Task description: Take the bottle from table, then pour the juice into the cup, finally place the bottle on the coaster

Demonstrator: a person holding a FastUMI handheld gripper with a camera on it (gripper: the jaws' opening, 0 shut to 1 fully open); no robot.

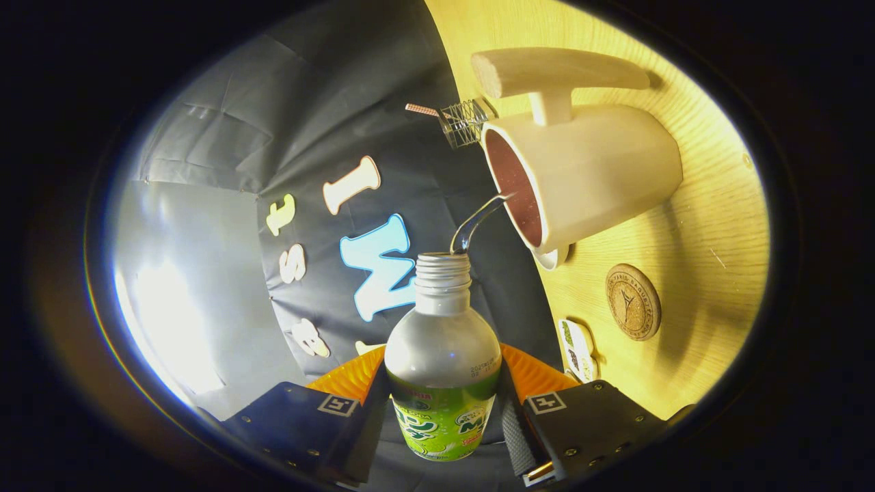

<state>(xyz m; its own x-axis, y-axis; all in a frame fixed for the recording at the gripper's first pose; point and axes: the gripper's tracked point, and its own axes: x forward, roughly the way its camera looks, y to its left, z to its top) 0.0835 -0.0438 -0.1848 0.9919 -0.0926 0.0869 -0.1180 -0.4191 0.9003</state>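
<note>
A pale wood table (pixel 711 225) runs beside the black cloth wall, and the whole scene is seen turned on its side, since the tool (pixel 443 420) is rolled far over. Its two dark fingers (pixel 348 424) press on either side of the bottle (pixel 443 369), pinching it across its green label, with the open threaded neck pointing ahead. A thin clear stream (pixel 475 225) arcs from the bottle's mouth into the white cup (pixel 588 174), landing just inside its dark reddish interior. The cup stands on the table and has a broad wooden-looking handle (pixel 557 72). A small wire whisk (pixel 458 121) lies just beyond the cup's rim. The round cork coaster (pixel 633 302) sits bare on the table near the cup, and a small printed card (pixel 577 350) lies just beside it, closer to the fingers
</note>
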